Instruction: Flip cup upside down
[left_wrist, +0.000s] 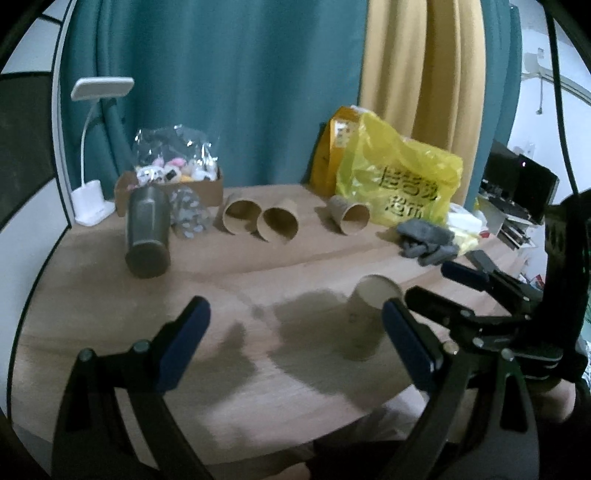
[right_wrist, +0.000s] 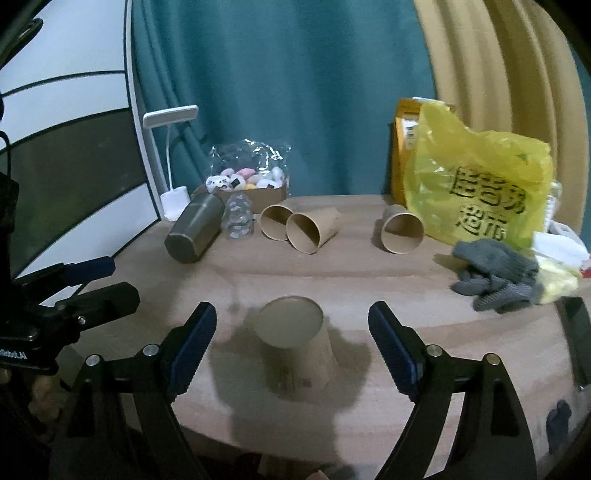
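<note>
A brown paper cup (right_wrist: 299, 345) stands upside down near the front of the wooden table (right_wrist: 424, 417), base up. My right gripper (right_wrist: 291, 341) is open, its blue-padded fingers on either side of the cup without touching it. The cup also shows in the left wrist view (left_wrist: 369, 310), just left of the right gripper's fingers (left_wrist: 461, 275). My left gripper (left_wrist: 295, 341) is open and empty over bare table left of the cup. It appears at the left edge of the right wrist view (right_wrist: 90, 269).
Three paper cups (right_wrist: 306, 230) (right_wrist: 275, 221) (right_wrist: 400, 230) lie on their sides at the back. A dark metal tumbler (right_wrist: 194, 234) lies on its side back left, beside a clear plastic bottle (right_wrist: 240, 218), a cardboard box (right_wrist: 255, 188) and a white lamp (right_wrist: 173, 195). A yellow bag (right_wrist: 476, 188) and grey gloves (right_wrist: 495, 275) sit right.
</note>
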